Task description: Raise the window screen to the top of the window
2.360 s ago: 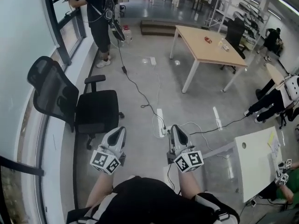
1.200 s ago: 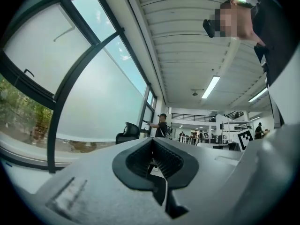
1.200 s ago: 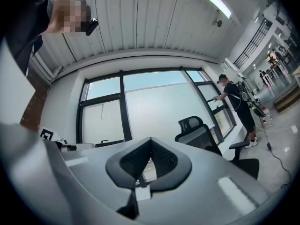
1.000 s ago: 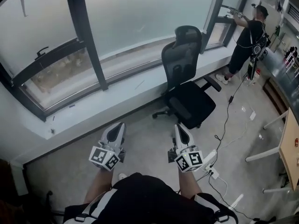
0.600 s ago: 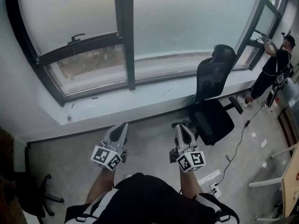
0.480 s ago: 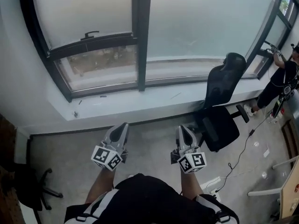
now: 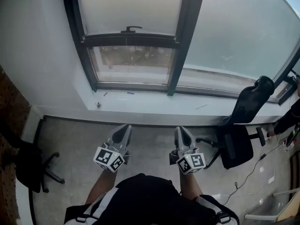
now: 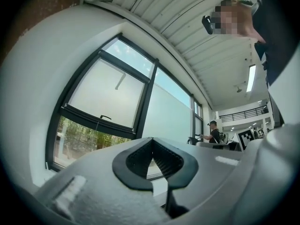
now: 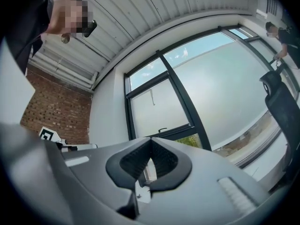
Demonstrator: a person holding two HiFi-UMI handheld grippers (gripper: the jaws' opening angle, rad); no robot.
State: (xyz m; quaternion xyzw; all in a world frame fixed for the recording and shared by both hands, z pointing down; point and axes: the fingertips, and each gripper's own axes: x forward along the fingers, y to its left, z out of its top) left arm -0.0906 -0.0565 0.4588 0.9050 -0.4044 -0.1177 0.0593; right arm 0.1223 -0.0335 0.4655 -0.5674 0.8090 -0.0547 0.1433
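Step closer first: the window screen point(image 7: 129, 8) is well apart from you, covering the upper left part of the window point(image 7: 185, 32) above the sill point(image 7: 140, 102). I think you should aim for the small handle point(image 7: 132, 29) on its dark bottom bar point(image 7: 108, 37). The left gripper point(image 7: 122, 134) and the right gripper point(image 7: 182, 135) have their jaws pressed together with nothing between; spread them before you reach. The screen looks pale and frosted

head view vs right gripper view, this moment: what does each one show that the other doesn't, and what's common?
Head view only: the floor below the window, a second chair at the left edge, and the right gripper seen from outside with its marker cube.
Right gripper view only: the ribbed ceiling, the top panes above the screen, and that gripper's jaws close up, shut on nothing.
Both: the window screen, its handle and the black office chair.
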